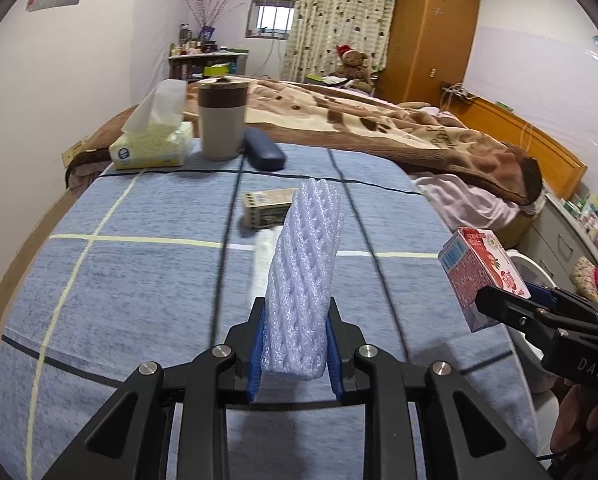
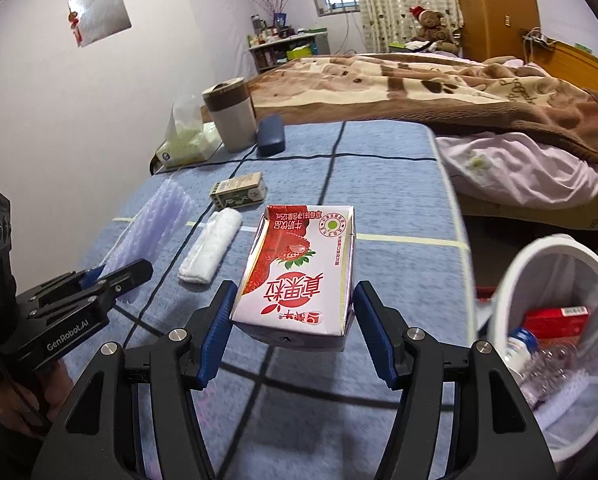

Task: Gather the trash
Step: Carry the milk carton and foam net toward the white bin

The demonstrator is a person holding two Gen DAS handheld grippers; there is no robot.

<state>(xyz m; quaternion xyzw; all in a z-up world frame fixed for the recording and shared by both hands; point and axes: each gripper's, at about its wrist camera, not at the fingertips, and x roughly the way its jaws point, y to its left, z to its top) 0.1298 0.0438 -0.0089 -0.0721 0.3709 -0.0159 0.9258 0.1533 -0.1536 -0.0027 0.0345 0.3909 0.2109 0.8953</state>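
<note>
My left gripper [image 1: 295, 344] is shut on a white foam fruit net [image 1: 305, 280] and holds it upright above the blue checked table cover [image 1: 139, 280]. It also shows in the right wrist view [image 2: 119, 276], with the foam net [image 2: 155, 224] sticking out. My right gripper [image 2: 293, 320] is shut on a red strawberry milk carton [image 2: 299, 272], held above the table; the carton also shows in the left wrist view [image 1: 479, 276]. A white mesh trash bin [image 2: 559, 320] stands right of the table, with a plastic bottle [image 2: 539, 360] and a red box [image 2: 555, 320] inside.
On the table lie a small green-printed box [image 2: 239, 192], a rolled white towel [image 2: 211, 248], a dark glasses case [image 2: 271, 134], a grey-brown cup [image 2: 233, 116] and a tissue pack [image 2: 187, 140]. A bed with a brown blanket [image 2: 439, 84] lies behind.
</note>
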